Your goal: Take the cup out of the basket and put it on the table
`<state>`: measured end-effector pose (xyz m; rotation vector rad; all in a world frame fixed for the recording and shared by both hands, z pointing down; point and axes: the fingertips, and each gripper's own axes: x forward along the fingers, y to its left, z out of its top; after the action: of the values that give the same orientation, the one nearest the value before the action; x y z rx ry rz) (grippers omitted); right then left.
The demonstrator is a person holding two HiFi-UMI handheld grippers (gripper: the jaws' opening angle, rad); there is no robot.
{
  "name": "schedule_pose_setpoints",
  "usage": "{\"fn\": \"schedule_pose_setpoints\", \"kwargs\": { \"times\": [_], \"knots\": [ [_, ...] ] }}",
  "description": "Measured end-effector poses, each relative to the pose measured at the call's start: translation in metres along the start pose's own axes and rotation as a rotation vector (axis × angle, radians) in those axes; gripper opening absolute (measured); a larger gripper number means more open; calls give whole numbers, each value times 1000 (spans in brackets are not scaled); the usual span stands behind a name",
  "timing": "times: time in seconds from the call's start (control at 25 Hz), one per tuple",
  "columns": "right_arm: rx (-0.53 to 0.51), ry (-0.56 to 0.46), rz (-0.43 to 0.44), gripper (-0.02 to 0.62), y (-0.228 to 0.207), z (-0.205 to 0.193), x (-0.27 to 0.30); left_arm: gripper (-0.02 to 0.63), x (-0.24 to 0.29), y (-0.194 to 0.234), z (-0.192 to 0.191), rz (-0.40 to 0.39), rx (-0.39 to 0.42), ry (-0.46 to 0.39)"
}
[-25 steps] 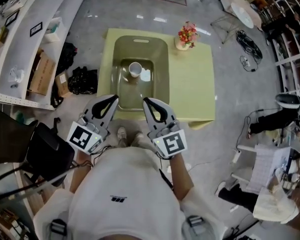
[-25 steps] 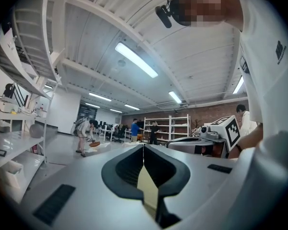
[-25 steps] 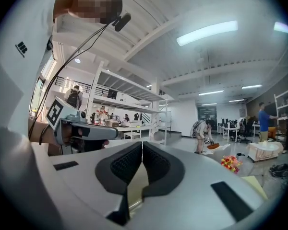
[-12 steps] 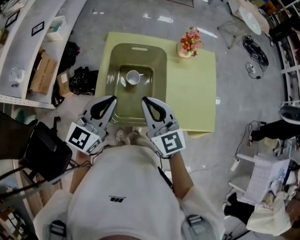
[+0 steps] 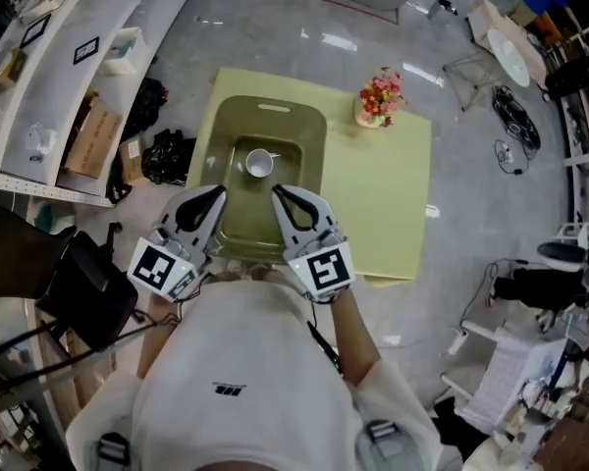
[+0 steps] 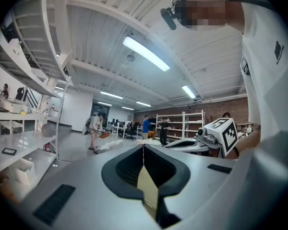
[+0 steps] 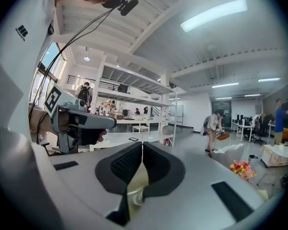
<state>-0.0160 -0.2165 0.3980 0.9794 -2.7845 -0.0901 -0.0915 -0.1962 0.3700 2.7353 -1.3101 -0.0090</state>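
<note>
In the head view a white cup [image 5: 259,163] lies inside the olive-green basket [image 5: 275,109], which stands on the left half of the yellow-green table [image 5: 373,194]. My left gripper [image 5: 220,193] is over the basket's near left rim. Over the near rim to its right is my right gripper [image 5: 276,191], just short of the cup. Both are shut with nothing between the jaws. The left gripper view shows its closed jaws [image 6: 143,145] meeting in a line, with the right gripper [image 6: 216,134] beside them. In the right gripper view its jaws [image 7: 142,145] are closed too.
A small vase of flowers [image 5: 378,97] stands at the table's far right corner. White shelves [image 5: 49,57], a cardboard box [image 5: 88,137] and black bags [image 5: 165,155] sit on the floor to the left. A black chair [image 5: 88,292] is at my near left.
Both grippers have moved forward from the table's near edge to above the basket's near rim. The table and basket sit closer in the head view. Both jaws stayed shut.
</note>
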Motion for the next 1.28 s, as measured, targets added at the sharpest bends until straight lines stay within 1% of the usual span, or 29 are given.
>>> {"fn": "schedule_pose_setpoints", "kwargs": {
  "times": [0.2, 0.36, 0.48, 0.6, 0.84, 0.92, 1.28],
  "knots": [
    [-5, 50, 41, 11, -11, -13, 11, 12, 10, 0, -1, 21, 7, 10],
    [-9, 106, 66, 11, -12, -23, 29, 12, 15, 7, -4, 7, 11, 22],
    [-37, 166, 73, 11, -14, -35, 44, 12, 20, 16, -8, -16, 18, 31],
    [-55, 211, 77, 12, -16, -45, 61, 12, 26, 25, -11, -55, 12, 36],
    [-81, 282, 85, 18, -20, -65, 90, 12, 36, 42, -13, -111, 11, 45],
    [-99, 317, 97, 35, -20, -73, 98, 12, 38, 46, -15, -124, 10, 49],
    [-176, 482, 193, 166, -17, -117, 123, 12, 48, 57, -17, -151, 3, 55]
  ]
}}
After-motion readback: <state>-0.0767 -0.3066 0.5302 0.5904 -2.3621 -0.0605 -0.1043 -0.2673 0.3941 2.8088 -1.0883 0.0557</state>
